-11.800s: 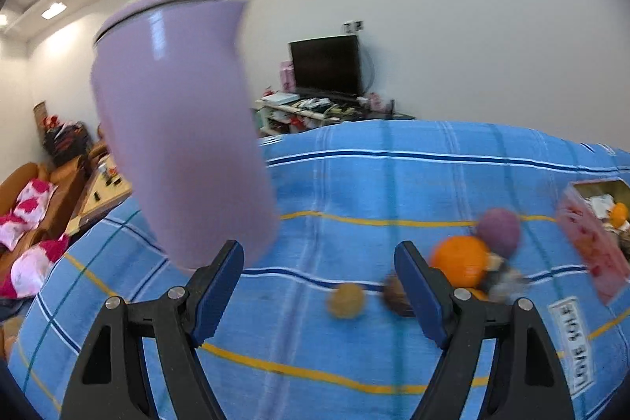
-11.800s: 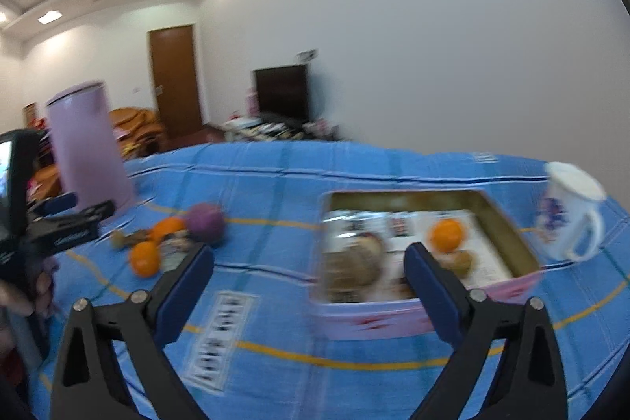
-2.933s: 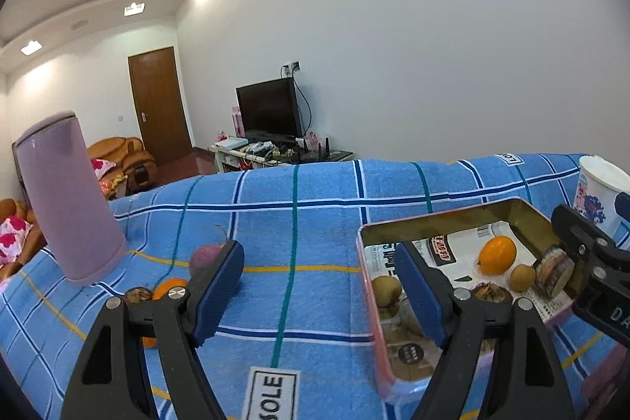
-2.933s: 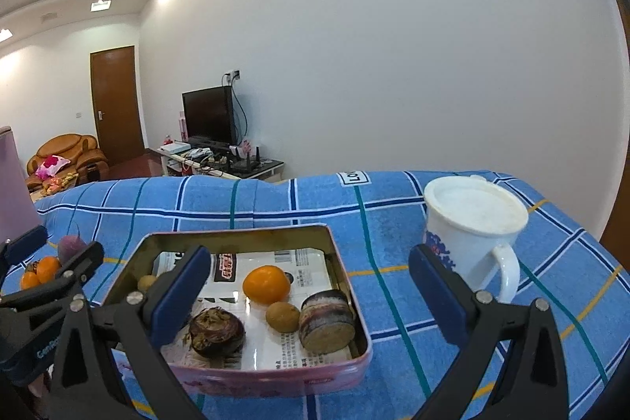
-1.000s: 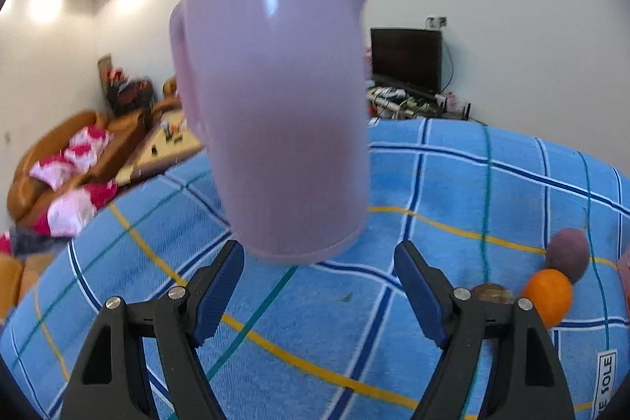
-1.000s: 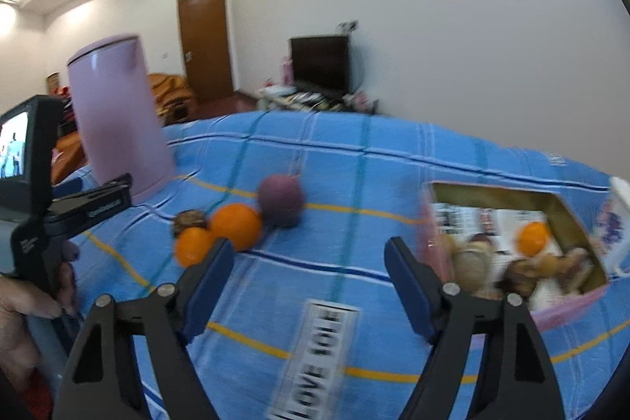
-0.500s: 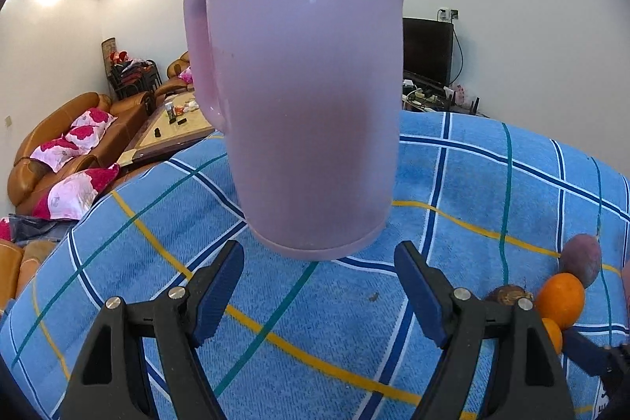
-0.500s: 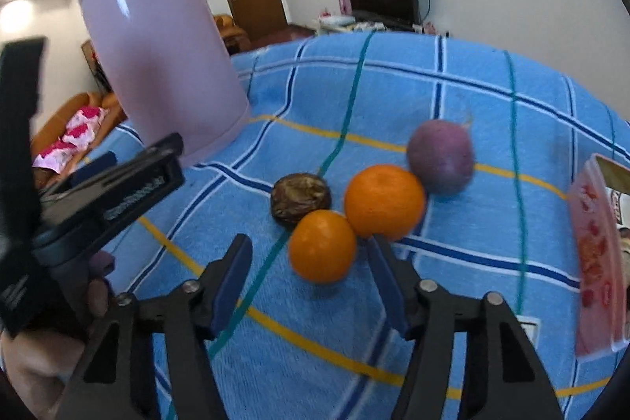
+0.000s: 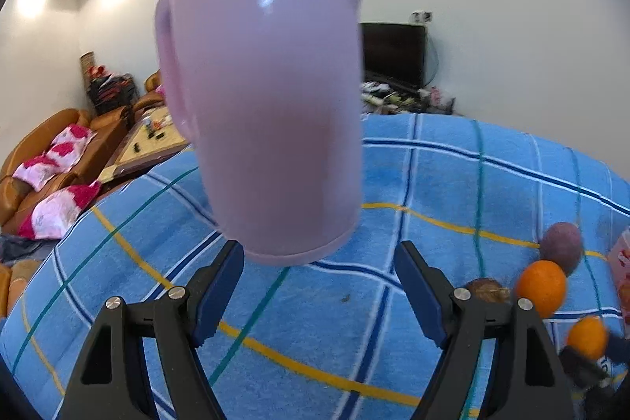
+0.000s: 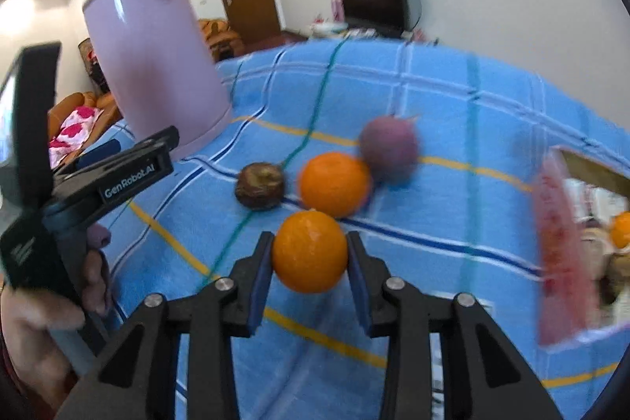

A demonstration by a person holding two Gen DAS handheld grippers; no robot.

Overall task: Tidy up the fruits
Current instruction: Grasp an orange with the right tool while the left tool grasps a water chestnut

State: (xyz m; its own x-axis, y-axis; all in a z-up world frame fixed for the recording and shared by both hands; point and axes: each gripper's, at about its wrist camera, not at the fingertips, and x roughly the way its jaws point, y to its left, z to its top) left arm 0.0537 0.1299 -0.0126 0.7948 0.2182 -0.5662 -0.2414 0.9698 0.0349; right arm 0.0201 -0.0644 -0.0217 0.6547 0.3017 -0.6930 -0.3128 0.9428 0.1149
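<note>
Closing since a second before, the right gripper [image 10: 310, 258] jaws flanked the small round orange [image 10: 310, 250], pads touching its sides on the blue checked tabletop [image 10: 453, 113]. Only the left view showed the left gripper [image 9: 319, 286] jaws standing wide apart below the tall lilac plastic kettle [image 9: 271, 97], open cloth between.

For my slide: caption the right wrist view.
Right gripper closing on a small orange on the blue checked cloth.

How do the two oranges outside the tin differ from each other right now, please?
The near orange sits between the right gripper pads, whose jaws are closing on it; the far orange lies free on the cloth. The far orange touches the purple fruit; the near one does not. Both are round and bright orange.
</note>
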